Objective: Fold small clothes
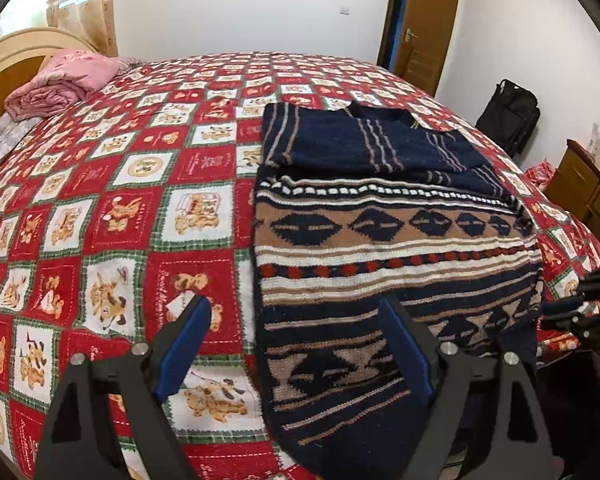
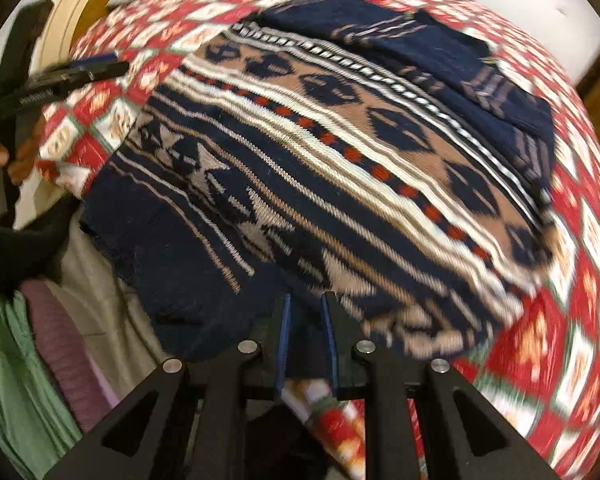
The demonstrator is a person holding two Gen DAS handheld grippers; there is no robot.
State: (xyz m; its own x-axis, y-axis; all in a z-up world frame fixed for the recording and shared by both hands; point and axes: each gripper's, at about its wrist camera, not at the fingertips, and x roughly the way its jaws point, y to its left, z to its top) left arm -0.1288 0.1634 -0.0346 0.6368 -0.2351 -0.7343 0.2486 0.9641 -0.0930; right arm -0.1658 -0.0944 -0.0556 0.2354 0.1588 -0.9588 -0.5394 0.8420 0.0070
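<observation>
A navy, tan and white patterned knit sweater (image 1: 384, 248) lies flat on the bed, its sleeves folded in over the chest, its hem hanging over the near edge. My left gripper (image 1: 296, 308) is open and empty above the sweater's lower left edge. The right gripper (image 1: 588, 308) shows at the right edge of that view. In the right wrist view the sweater (image 2: 340, 152) fills the frame, blurred. My right gripper (image 2: 306, 300) has its jaws narrow, just over the hem; whether cloth lies between them I cannot tell. The left gripper (image 2: 60, 76) shows at the upper left.
The bed has a red and white teddy-bear quilt (image 1: 120, 216). A pink blanket (image 1: 64, 80) lies by the headboard (image 1: 16, 56). A black bag (image 1: 508, 116) and a wooden cabinet (image 1: 584, 184) stand to the right. Green and purple clothes (image 2: 28, 360) hang below the bed edge.
</observation>
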